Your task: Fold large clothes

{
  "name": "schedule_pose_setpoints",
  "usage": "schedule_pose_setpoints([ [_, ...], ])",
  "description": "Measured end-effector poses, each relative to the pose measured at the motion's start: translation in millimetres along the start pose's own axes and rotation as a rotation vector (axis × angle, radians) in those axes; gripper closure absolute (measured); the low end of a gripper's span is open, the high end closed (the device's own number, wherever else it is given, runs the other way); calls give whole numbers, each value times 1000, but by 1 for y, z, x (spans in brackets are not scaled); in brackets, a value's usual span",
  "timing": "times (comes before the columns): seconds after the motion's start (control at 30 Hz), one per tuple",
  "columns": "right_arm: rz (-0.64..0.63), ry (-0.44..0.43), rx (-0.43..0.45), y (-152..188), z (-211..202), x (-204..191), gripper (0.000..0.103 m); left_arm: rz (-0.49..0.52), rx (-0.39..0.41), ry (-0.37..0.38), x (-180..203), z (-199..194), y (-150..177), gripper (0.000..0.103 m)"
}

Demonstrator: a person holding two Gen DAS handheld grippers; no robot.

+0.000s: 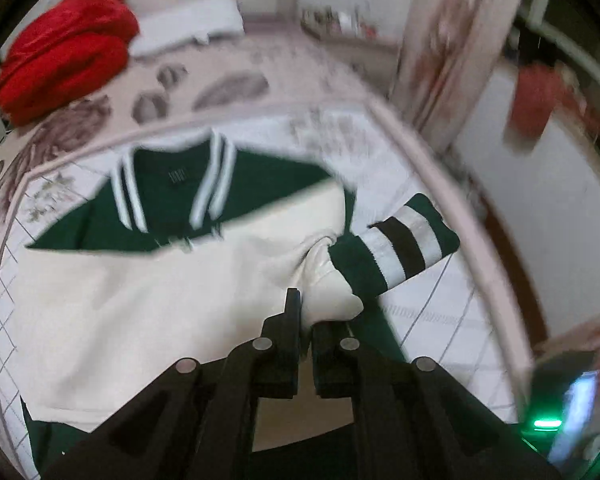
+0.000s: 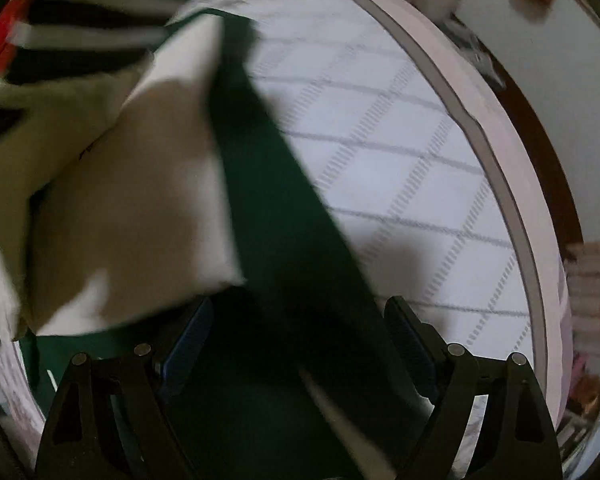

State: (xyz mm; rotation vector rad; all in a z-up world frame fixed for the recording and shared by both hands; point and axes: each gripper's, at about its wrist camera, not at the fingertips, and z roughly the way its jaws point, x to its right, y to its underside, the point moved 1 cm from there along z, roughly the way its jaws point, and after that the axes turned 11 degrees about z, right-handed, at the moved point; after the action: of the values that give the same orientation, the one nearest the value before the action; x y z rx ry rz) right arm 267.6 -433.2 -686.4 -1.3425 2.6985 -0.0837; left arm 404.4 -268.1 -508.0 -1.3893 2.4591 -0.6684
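Observation:
A green and cream varsity jacket lies on the bed, its striped collar at the far side. My left gripper is shut on the cream sleeve, and the sleeve's green cuff with white and black stripes sticks out to the right above the jacket body. In the right wrist view the jacket's cream panel and green side lie close below. My right gripper is open, its jaws wide apart over the green fabric, holding nothing.
The bed has a white grid-patterned sheet with a pink edge. A red garment and a white pillow lie at the far end. A floral curtain hangs at the right.

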Motion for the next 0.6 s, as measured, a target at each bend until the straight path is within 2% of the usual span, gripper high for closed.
schedule_pose_setpoints([
  [0.07, 44, -23, -30, -2, 2, 23, 14, 5, -47, -6, 9, 14, 3, 99],
  [0.17, 111, -87, -58, -9, -2, 51, 14, -37, -30, 13, 1, 1, 5, 94],
  [0.2, 129, -108, -60, -12, -6, 59, 14, -59, -31, 18, -5, -6, 5, 83],
  [0.23, 148, -127, -62, -15, -10, 64, 14, -76, -35, 18, -10, -8, 6, 55],
  [0.3, 188, -184, -73, -22, -18, 73, 14, -152, -12, 1, -27, -27, 12, 20],
  [0.37, 214, -233, -70, -31, -28, 74, 14, -276, 117, 21, -61, -56, 18, 18],
  [0.4, 218, -251, -66, -35, -32, 71, 14, -322, 167, 19, -80, -70, 19, 11],
  [0.53, 221, -338, -45, -54, -41, 50, 14, -409, 213, -81, -131, -94, 29, 1],
  [0.6, 214, -393, -51, -65, -38, 32, 14, -434, 193, -132, -157, -93, 42, 1],
])
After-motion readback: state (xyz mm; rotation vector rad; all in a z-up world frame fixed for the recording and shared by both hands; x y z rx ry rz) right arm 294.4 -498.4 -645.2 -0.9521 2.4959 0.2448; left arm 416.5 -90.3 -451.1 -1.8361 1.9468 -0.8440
